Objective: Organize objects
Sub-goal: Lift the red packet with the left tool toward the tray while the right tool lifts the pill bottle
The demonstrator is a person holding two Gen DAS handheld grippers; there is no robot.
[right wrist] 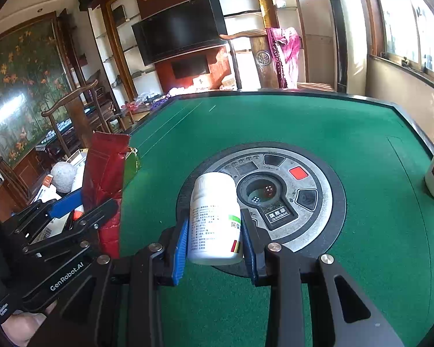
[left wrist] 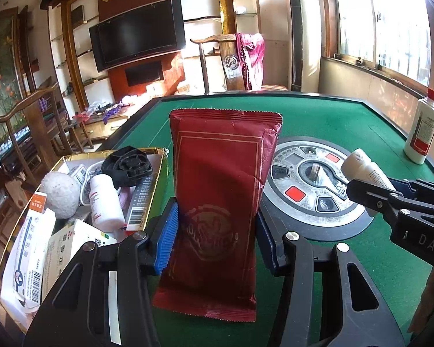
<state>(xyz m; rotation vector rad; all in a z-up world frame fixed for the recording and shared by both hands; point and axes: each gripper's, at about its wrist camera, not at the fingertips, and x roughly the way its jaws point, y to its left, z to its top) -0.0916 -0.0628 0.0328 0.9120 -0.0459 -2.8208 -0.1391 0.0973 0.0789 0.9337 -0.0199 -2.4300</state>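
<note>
Green felt table (right wrist: 332, 133): left hand-held gripper (left wrist: 215, 231) pinches red packet (left wrist: 220, 190), right hand-held gripper (right wrist: 214, 240) white bottle (right wrist: 214, 217).

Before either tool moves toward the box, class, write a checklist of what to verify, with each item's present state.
1. Left tool clamps the red packet: ok.
2. Right tool clamps the white pill bottle: ok.
3. Bottle cap on: ok.
4. Free room in the gold box for both items: cannot tell; it is crowded already.
5. Tall white bottle stands away from both tools: ok.
</note>
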